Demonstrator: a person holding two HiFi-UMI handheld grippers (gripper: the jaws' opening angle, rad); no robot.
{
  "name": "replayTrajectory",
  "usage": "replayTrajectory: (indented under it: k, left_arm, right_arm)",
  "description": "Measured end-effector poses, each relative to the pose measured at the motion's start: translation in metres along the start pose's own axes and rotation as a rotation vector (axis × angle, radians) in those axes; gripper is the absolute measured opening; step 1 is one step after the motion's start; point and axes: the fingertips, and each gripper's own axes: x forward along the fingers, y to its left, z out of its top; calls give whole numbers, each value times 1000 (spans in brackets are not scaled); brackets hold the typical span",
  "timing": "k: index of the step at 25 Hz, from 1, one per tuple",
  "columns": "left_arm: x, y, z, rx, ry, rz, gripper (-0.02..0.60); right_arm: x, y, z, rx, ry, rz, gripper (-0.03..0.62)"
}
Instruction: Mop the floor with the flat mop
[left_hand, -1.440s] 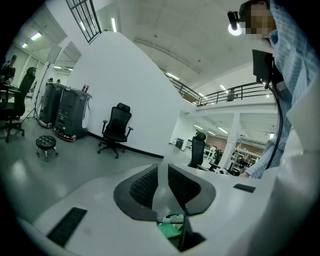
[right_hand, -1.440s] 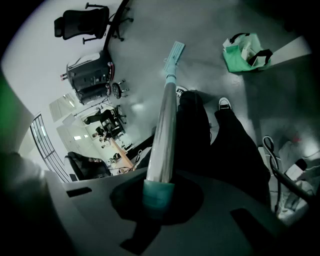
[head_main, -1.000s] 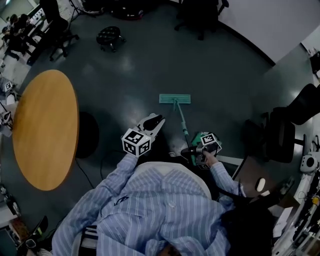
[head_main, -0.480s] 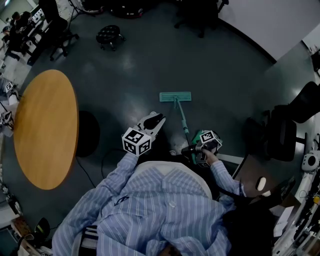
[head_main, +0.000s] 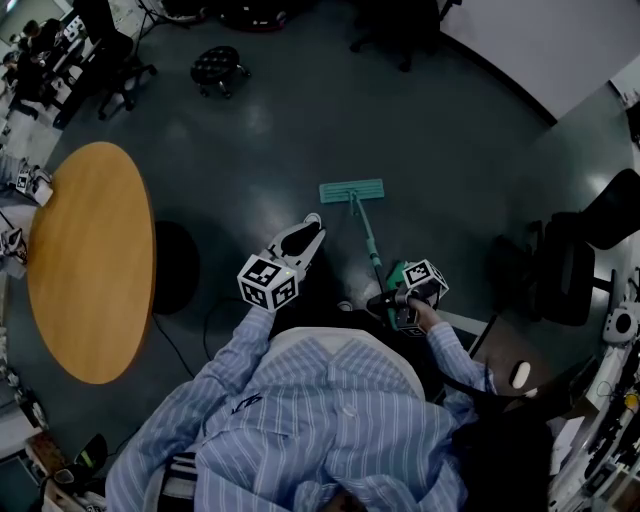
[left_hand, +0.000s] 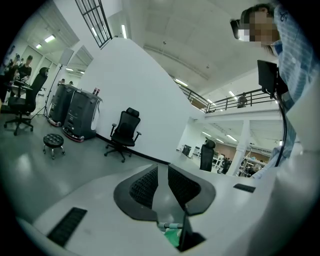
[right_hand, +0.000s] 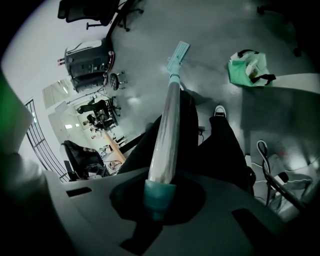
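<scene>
The right gripper (right_hand: 159, 200) has its jaws clamped on the flat mop (head_main: 362, 232) handle's end, with the mop head at 11 o'clock. The left gripper (left_hand: 162, 175) has its jaws narrowly apart, holding nothing.

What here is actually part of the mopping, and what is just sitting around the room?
Part of the job:
- flat mop, head down on the floor
- right tongs, shut on the flat mop
- left tongs, open and empty

Just lying about:
- round wooden table
- stool
- office chair
- green bag
</scene>
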Motion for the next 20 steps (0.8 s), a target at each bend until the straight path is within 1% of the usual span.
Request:
replayTrajectory:
  k: [4,9,13,16,20]
  left_arm:
    - [24,30,4,10,27,-1,64]
    - [54,79,21,12,44,16,64]
    - [74,124,44,11,71,4,64]
    - [88,157,57,-8,80,15,64]
    - [108,195,69,-26,84,19,64]
  right_arm:
    - [-2,16,19,-16,8,-2,11]
    - [-4,45,50,-16,8,-38,11]
    - [0,83,80,-12,16,-54,11]
    - [1,113,104,-1,28,-54,11]
    - [-6,154,152,12,17,-50,11]
